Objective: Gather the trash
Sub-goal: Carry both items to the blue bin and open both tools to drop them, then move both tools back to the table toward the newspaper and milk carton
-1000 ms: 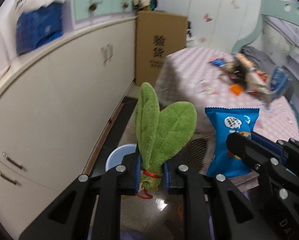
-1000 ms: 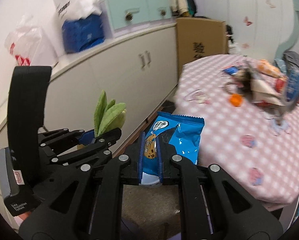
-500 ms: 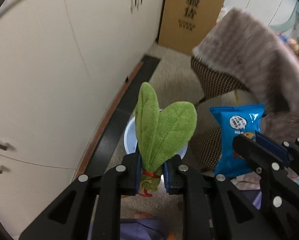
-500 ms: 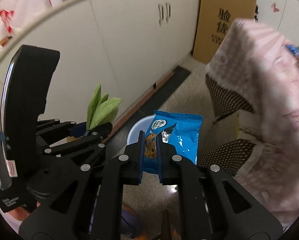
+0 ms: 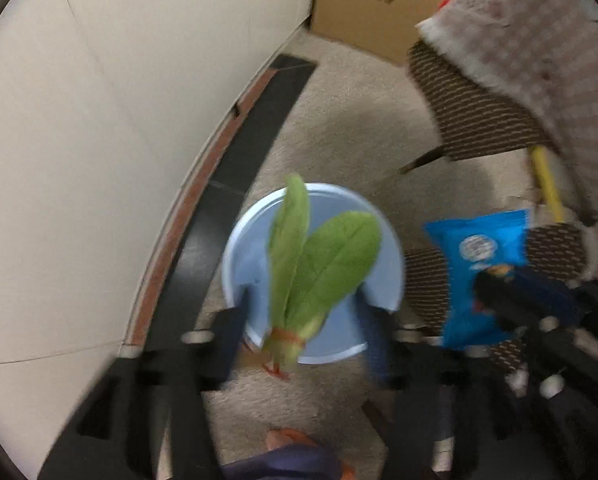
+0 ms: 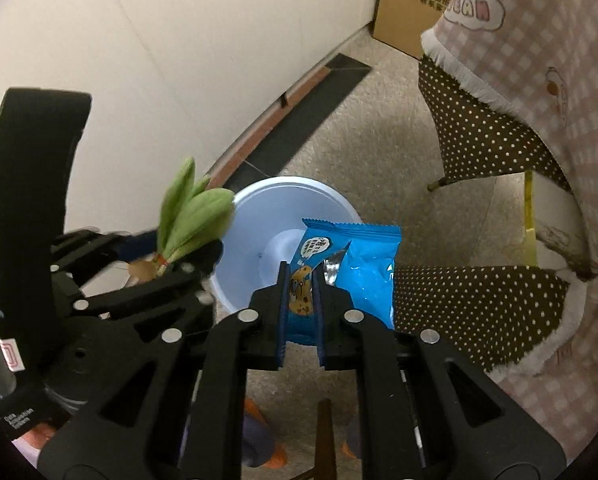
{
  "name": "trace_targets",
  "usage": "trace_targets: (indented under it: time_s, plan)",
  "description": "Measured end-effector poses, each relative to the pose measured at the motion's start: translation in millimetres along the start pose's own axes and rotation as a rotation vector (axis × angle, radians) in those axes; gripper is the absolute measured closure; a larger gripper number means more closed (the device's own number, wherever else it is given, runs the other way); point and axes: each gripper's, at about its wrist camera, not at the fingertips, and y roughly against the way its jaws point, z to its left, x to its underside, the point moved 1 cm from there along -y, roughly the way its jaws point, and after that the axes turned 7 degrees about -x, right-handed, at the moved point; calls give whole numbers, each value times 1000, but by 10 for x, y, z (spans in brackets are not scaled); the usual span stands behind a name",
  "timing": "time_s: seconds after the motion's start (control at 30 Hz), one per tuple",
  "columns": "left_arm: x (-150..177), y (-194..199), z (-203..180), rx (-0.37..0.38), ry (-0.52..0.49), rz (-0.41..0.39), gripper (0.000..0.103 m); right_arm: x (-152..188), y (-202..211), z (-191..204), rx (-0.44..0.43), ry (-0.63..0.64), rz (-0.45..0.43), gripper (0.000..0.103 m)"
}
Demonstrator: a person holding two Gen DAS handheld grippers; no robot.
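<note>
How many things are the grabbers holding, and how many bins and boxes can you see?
Leafy toys: 1
Blue snack bags: 1
Bins: 1
Cardboard boxes: 1
Total: 4

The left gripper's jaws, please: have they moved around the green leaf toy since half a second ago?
Yes. The left gripper has opened, and the green leaf toy now hangs free over the blue bin.
</note>
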Motion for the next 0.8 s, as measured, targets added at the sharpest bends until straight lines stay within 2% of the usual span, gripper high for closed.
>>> trace_targets:
  time_s: [0.1, 0.2, 0.23, 0.27, 0.4, 0.8]
  plan:
    - [-16, -108, 19, 2, 12, 23, 37, -39, -142, -75, -47, -19, 45, 89]
    - [36, -138, 50, -23, 25, 36, 37, -21, -167, -168, -10, -53, 51, 64]
    - [53, -136, 64, -26, 29, 39, 37, -1, -136, -196, 1, -59, 37, 52]
    - [73, -126, 76, -23, 31, 42, 37, 17, -101, -204, -6, -56, 27, 49]
    - [161, 54, 52, -41, 39, 25, 37, 90, 59, -152, -19, -34, 26, 49]
    - [471, 990, 0, -87, 69, -104, 34, 471, 1019, 52, -38, 31, -121, 49]
